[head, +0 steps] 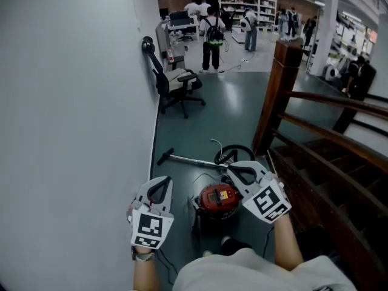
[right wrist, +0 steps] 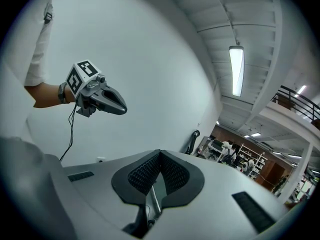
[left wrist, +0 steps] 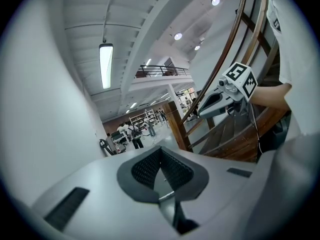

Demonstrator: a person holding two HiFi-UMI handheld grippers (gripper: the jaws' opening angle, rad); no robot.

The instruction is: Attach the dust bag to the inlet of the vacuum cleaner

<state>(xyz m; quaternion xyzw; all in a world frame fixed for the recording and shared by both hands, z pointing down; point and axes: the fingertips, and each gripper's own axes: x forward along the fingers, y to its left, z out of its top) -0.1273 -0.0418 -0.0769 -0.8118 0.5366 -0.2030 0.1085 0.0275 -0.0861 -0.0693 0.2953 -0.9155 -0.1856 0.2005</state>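
Note:
A red canister vacuum cleaner (head: 218, 200) stands on the dark floor just ahead of the person, between the two grippers in the head view. My left gripper (head: 162, 180) is held up to its left, near the wall, with its jaws shut and nothing between them (left wrist: 160, 150). To the vacuum's right my right gripper (head: 230, 167) hovers above it, also shut and empty (right wrist: 159, 153). Each gripper view looks out level over the room and catches the other gripper in the air: the right one (left wrist: 199, 114), the left one (right wrist: 124, 109). No dust bag shows in any view.
A metal wand (head: 188, 159) and a black hose loop (head: 235, 153) lie on the floor beyond the vacuum. The white wall (head: 73, 102) runs close on the left. A wooden stair railing (head: 285, 83) stands on the right, an office chair (head: 176, 86) farther ahead, and people (head: 212, 38) stand in the distance.

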